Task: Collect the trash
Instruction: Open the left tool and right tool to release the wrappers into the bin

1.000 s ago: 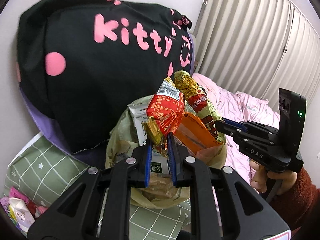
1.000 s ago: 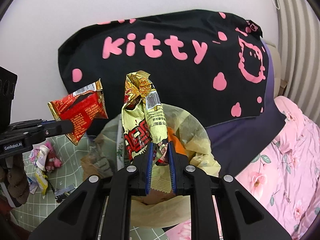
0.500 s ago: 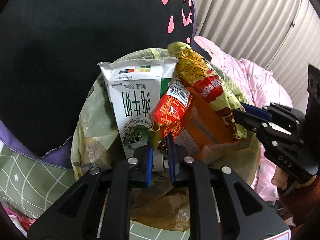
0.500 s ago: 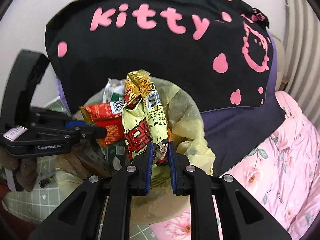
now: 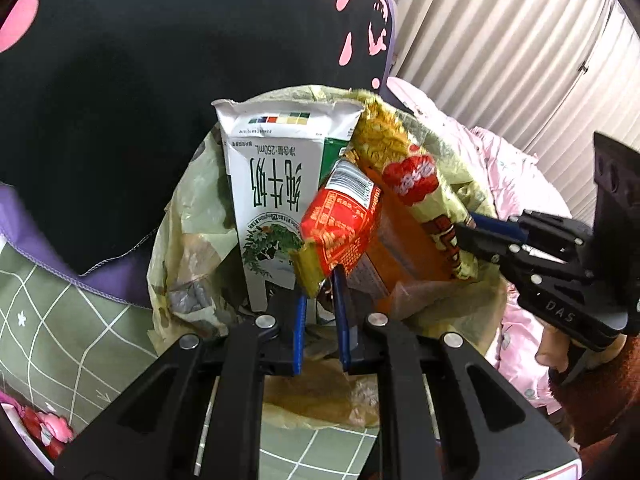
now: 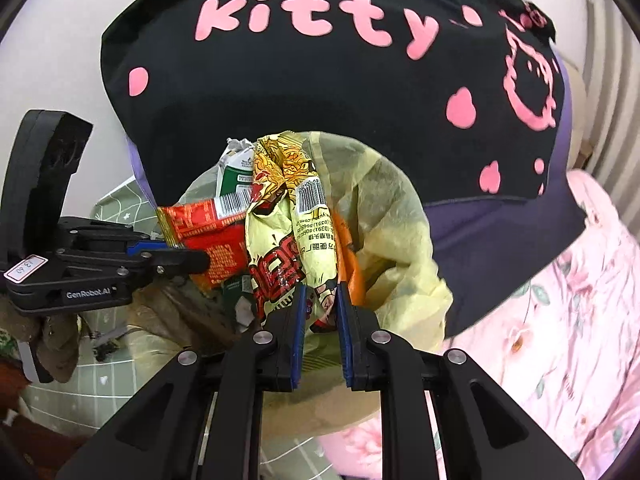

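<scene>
The left gripper points forward over the mouth of the trash bag, its two blue-lined fingers nearly closed and pinching the lower corner of a red wrapper. The right gripper reaches over the bag from the opposite side, fingers drawn close together and clamped on the bottom end of a yellow wrapper. The right hand, in a reddish sleeve, grips its handle beside the bag.
</scene>
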`<control>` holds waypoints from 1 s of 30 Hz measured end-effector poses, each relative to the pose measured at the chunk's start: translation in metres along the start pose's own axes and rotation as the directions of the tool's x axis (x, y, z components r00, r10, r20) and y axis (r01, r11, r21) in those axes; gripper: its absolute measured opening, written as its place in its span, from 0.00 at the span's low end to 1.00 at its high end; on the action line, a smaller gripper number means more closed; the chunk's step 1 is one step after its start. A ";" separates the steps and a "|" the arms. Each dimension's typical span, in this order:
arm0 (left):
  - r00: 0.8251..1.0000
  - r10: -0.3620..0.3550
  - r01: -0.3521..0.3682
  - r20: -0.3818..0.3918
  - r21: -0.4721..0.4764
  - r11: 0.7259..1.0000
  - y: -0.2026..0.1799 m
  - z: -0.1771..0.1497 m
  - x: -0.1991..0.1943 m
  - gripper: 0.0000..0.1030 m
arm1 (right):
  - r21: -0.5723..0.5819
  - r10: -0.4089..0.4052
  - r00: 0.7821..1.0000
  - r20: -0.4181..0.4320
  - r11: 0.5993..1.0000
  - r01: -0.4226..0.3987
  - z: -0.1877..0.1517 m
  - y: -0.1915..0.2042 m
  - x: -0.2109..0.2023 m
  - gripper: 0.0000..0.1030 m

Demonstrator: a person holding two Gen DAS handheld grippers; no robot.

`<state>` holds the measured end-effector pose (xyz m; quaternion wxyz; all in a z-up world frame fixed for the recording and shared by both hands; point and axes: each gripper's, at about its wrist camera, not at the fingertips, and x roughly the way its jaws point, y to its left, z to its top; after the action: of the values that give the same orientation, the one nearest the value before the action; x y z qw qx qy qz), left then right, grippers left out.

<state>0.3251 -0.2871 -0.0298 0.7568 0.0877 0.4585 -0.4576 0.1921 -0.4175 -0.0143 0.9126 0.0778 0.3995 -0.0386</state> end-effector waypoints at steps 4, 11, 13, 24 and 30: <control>1.000 0.004 -0.004 0.010 0.003 1.000 0.001 -0.005 -0.011 0.12 | 0.020 0.011 1.000 -0.001 1.000 -0.011 -0.003 0.003 -0.003 0.15; 1.000 -0.012 0.012 0.026 -0.016 1.000 -0.004 -0.007 -0.014 0.13 | 0.057 0.025 0.999 0.031 0.998 -0.027 -0.002 0.002 -0.007 0.15; 0.999 -0.031 0.033 0.042 -0.033 0.999 0.000 -0.012 -0.021 0.13 | 0.068 0.033 0.999 0.043 0.997 -0.036 -0.002 0.002 -0.008 0.15; 0.993 -0.048 0.056 0.107 -0.081 0.995 0.006 -0.029 -0.053 0.24 | 0.092 0.004 0.997 0.079 0.996 -0.011 -0.005 0.009 -0.010 0.34; 0.980 0.017 0.002 0.197 -0.097 0.995 0.008 -0.036 -0.076 0.30 | 0.088 -0.024 0.993 0.117 0.996 0.014 -0.005 0.011 -0.023 0.39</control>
<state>0.2968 -0.2157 0.0064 0.8036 0.0068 0.4025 -0.4384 0.1743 -0.4061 0.0000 0.9301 0.1111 0.3433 -0.0690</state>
